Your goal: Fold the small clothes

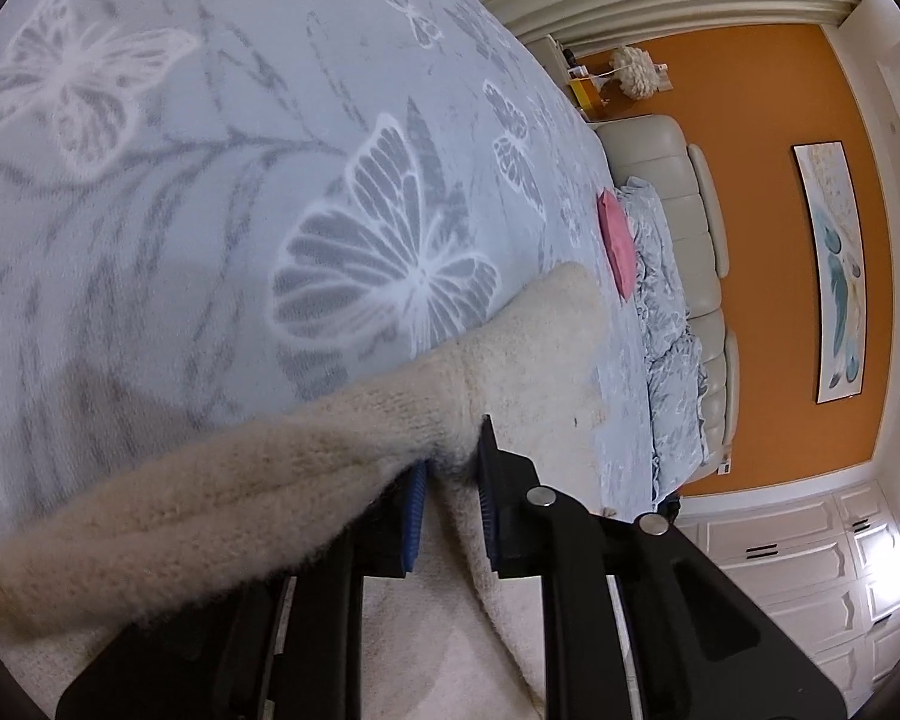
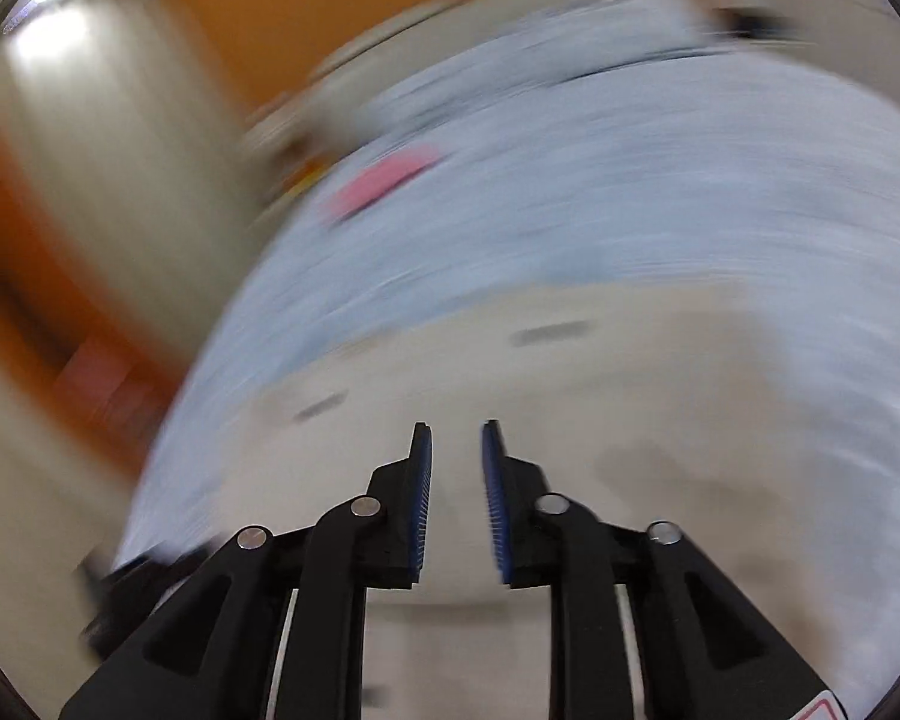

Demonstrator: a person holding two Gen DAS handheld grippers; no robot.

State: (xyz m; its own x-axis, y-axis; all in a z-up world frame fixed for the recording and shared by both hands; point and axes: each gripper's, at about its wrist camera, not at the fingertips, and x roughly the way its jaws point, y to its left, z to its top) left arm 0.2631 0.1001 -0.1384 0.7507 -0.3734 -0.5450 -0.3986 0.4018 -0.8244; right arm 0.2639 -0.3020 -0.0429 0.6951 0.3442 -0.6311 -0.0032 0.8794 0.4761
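A fuzzy cream knit garment [image 1: 306, 468] lies on a light blue bedspread with a butterfly pattern [image 1: 222, 168]. My left gripper [image 1: 453, 456] is shut on a fold of this garment and holds it lifted, so the knit drapes over the left finger. In the blurred right wrist view the same cream garment [image 2: 570, 384] spreads flat on the bedspread [image 2: 630, 180]. My right gripper [image 2: 456, 456] is open and empty just above it.
A pink folded item [image 1: 615, 240] lies further up the bed and shows as a pink smear in the right wrist view [image 2: 384, 180]. A crumpled blue duvet [image 1: 666, 312] and cream padded headboard [image 1: 708, 228] sit beyond, against an orange wall [image 1: 768, 240].
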